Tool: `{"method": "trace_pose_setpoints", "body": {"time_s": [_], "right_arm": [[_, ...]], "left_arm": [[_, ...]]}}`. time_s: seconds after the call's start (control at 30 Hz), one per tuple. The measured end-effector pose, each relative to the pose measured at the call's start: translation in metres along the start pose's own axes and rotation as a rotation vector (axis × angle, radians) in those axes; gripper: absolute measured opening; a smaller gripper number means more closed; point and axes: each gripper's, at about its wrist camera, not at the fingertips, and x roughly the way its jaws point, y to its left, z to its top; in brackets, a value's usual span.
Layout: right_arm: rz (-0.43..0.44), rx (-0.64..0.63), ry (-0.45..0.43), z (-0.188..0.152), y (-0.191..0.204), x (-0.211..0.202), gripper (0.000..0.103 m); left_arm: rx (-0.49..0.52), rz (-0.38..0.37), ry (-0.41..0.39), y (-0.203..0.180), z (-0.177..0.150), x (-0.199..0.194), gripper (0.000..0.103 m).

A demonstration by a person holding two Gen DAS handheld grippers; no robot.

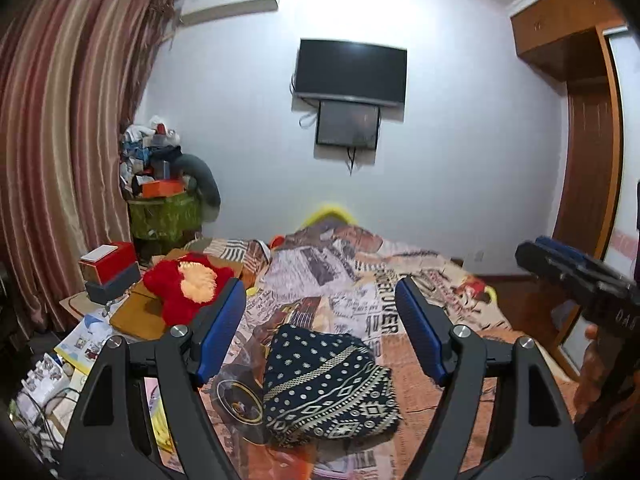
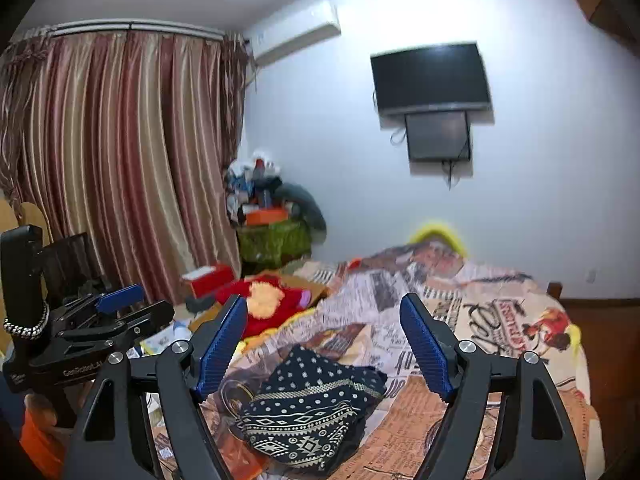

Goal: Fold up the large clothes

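Observation:
A dark navy garment with cream dots and diamond bands (image 1: 328, 384) lies folded in a compact bundle on the bed, low in the left wrist view. It also shows in the right wrist view (image 2: 308, 404). My left gripper (image 1: 320, 320) is open and empty, held above and just behind the bundle. My right gripper (image 2: 324, 336) is open and empty, also above the bundle. The right gripper shows at the right edge of the left wrist view (image 1: 576, 276). The left gripper shows at the left of the right wrist view (image 2: 100, 320).
The bed has a newspaper-print cover (image 1: 360, 280). A red plush toy (image 1: 184, 284) and boxes (image 1: 108, 268) lie at the bed's left side. Papers clutter the near left (image 1: 80, 344). A wooden wardrobe (image 1: 580, 120) stands right; curtains (image 1: 60, 160) hang left.

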Motion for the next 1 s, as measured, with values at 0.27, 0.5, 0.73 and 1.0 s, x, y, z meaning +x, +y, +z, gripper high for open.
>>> {"method": "trace_pose_setpoints", "body": {"time_s": [0.27, 0.5, 0.73, 1.0], "right_arm": [[-0.065, -0.047, -0.036, -0.018, 0.029, -0.041, 0.097], [-0.106, -0.064, -0.025, -0.028, 0.038, -0.047, 0.103], [-0.128, -0.049, 0.014, -0.038, 0.035, -0.043, 0.103], [-0.137, -0.037, 0.012, -0.037, 0.033, -0.042, 0.103]], "left_arm": [[-0.024, 0.027, -0.034, -0.001, -0.013, -0.034, 0.093], [-0.011, 0.049, -0.029, -0.004, -0.021, -0.038, 0.098], [0.006, 0.049, -0.026, -0.008, -0.027, -0.036, 0.1], [0.005, 0.036, -0.008, -0.01, -0.032, -0.03, 0.1]]}}
